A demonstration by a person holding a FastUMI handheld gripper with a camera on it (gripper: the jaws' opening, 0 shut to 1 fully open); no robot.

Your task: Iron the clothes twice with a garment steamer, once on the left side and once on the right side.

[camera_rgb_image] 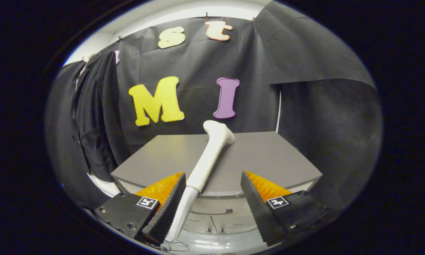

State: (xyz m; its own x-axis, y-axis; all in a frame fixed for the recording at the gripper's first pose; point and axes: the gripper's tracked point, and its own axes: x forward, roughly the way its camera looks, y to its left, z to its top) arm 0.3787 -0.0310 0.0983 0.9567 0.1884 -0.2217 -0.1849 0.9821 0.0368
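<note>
Item: white, rigid plastic garment steamer wand (pixel 209 156) on grey table (pixel 269 156); we judged it light, smooth, best gripped mid-handle; our gripper (pixel 212 205) stood open, left finger (pixel 168 205) alongside the handle.

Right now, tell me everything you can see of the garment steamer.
The garment steamer is a white, smooth, plastic-looking wand with a long tapering handle and a wider angled head. It lies tilted across the grey table, head on the tabletop towards the booth wall, handle overhanging the near edge towards the camera. The handle passes between the fingers of the open gripper, close beside the left finger; contact there is unclear. A thin cord trails from its lower end.
</note>
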